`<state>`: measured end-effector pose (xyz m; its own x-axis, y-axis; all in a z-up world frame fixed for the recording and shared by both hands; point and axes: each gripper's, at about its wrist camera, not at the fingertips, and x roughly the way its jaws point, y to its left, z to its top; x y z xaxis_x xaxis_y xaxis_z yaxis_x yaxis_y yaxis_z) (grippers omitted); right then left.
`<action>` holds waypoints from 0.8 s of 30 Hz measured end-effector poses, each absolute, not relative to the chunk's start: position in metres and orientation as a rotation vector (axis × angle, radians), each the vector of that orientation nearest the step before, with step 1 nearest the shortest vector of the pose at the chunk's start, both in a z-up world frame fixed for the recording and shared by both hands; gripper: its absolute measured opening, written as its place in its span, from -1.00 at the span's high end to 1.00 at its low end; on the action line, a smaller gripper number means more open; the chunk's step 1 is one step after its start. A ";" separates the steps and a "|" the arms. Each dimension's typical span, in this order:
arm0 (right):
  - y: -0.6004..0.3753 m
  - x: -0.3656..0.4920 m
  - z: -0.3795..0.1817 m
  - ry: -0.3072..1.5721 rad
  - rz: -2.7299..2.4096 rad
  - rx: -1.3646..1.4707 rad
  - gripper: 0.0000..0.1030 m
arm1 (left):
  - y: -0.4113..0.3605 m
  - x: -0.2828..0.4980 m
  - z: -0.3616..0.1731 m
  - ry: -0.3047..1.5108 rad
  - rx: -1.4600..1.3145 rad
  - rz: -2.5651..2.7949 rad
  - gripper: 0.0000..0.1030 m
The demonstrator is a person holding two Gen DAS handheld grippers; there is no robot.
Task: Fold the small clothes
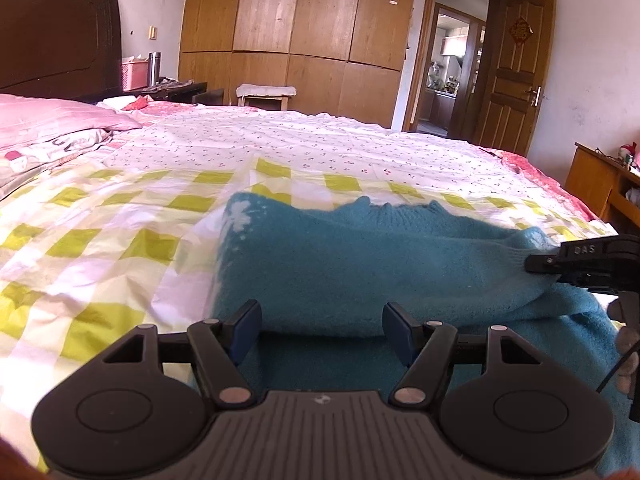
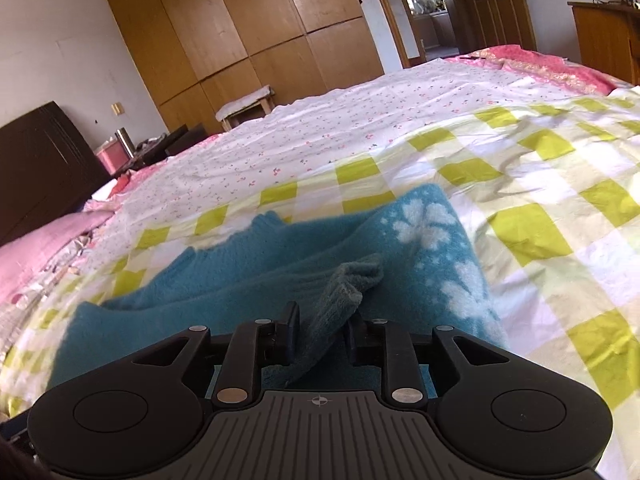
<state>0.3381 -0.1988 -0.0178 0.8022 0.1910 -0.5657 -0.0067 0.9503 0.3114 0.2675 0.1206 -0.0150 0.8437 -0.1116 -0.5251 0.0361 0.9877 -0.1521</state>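
Observation:
A teal knit sweater (image 1: 340,264) with white flower patterns lies partly folded on the green-checked sheet (image 1: 100,240). My left gripper (image 1: 322,330) stands open over the sweater's near edge, jaws wide and nothing between them. At the right edge of the left wrist view, my right gripper (image 1: 540,264) meets a raised fold of the sweater. In the right wrist view the sweater (image 2: 224,280) spreads ahead, and its ribbed sleeve cuff (image 2: 344,284) sticks up between the fingers of my right gripper (image 2: 323,334), which is shut on it.
Beyond the checked sheet, a floral quilt (image 1: 320,140) covers the bed. Pink pillows (image 1: 48,128) and a dark headboard (image 1: 56,36) are at the left. A wardrobe (image 1: 300,12), a stool (image 1: 266,94), an open door (image 1: 516,64) and a wooden desk (image 1: 596,180) stand beyond.

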 end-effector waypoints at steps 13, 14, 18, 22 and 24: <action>-0.188 0.341 -0.015 0.661 0.023 0.034 0.32 | 0.126 0.267 -0.016 0.587 -0.126 -0.049 -0.39; -0.188 0.342 -0.017 0.670 0.022 0.032 0.32 | 0.126 0.270 -0.018 0.604 -0.114 -0.038 -0.39; -0.191 0.336 -0.012 0.645 0.010 0.046 0.34 | 0.125 0.271 -0.019 0.613 -0.104 -0.028 -0.39; -0.191 0.333 -0.011 0.645 0.007 -0.011 0.28 | 0.125 0.269 -0.020 0.625 -0.103 -0.032 -0.39; -0.187 0.340 -0.018 0.705 0.023 -0.064 0.27 | 0.124 0.271 -0.021 0.646 -0.088 -0.027 -0.39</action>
